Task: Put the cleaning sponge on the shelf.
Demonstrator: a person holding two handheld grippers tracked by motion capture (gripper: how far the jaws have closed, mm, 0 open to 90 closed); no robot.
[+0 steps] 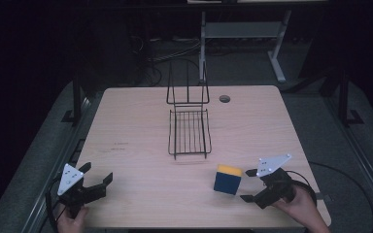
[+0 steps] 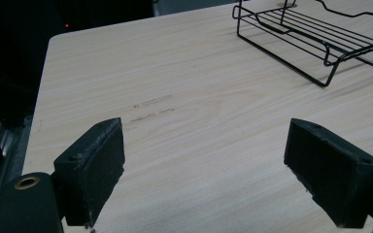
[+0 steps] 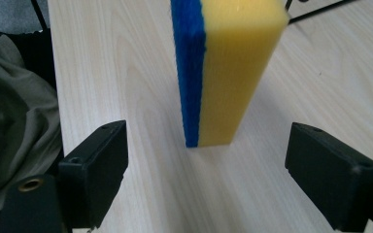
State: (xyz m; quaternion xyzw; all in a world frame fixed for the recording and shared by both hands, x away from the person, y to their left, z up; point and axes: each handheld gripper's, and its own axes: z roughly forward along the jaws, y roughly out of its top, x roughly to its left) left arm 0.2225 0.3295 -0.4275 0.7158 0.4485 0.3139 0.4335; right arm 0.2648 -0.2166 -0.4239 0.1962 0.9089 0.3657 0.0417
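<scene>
Setting: a pale wooden table (image 1: 141, 145) is carrying a black wire rack (image 1: 189, 131) at its middle, the rack's tall back frame facing away from the person.
Sponge: a yellow sponge block with a blue scouring face (image 1: 227, 179) is standing on edge near the table's front right, well apart from the rack.
Right gripper (image 1: 252, 187): its jaws are spreading wide and empty, lining up on the upright sponge (image 3: 223, 73), likely for a pinch across its two flat faces.
Left gripper (image 1: 99, 179): it is idling at the front left corner, jaws released over bare wood, holding nothing.
</scene>
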